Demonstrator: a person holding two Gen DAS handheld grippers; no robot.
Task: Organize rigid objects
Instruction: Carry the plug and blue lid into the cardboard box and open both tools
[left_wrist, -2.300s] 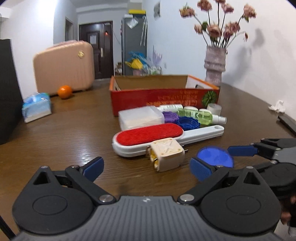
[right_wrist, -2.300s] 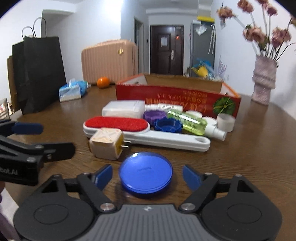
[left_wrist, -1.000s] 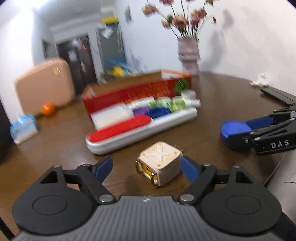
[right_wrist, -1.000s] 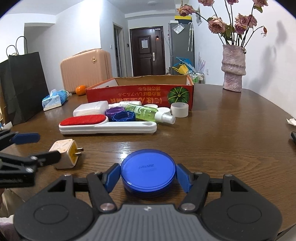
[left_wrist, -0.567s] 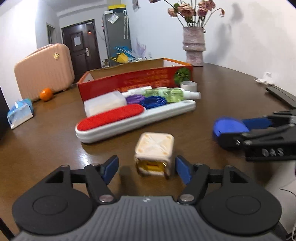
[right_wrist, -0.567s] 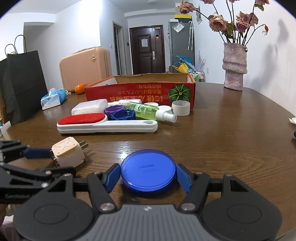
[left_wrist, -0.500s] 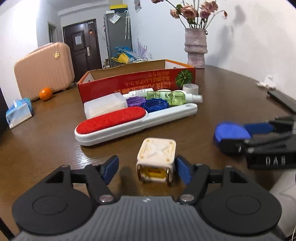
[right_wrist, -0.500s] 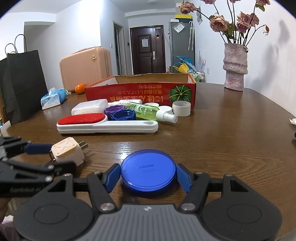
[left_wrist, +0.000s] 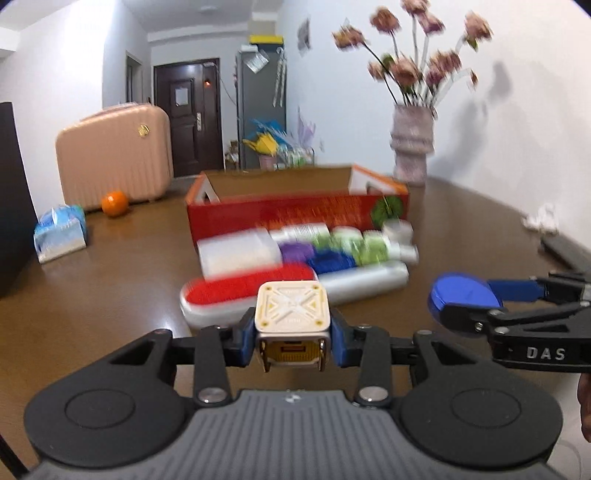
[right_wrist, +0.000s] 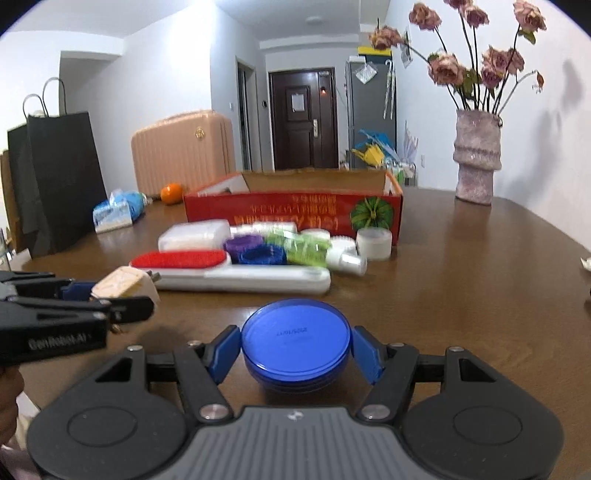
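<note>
**Both claws loaded, bare wood to the right**

The tabletop lies bare on the right, out to its curved far edge by the vase. Clutter fills the middle in front of the red box; a lint brush lies nearest. The left claw, its jaws having just been closing, pinches the cream plug cube, lifted in front of the brush. The right claw holds the blue round tin squarely between its pads, near the tabletop's near edge.
</note>
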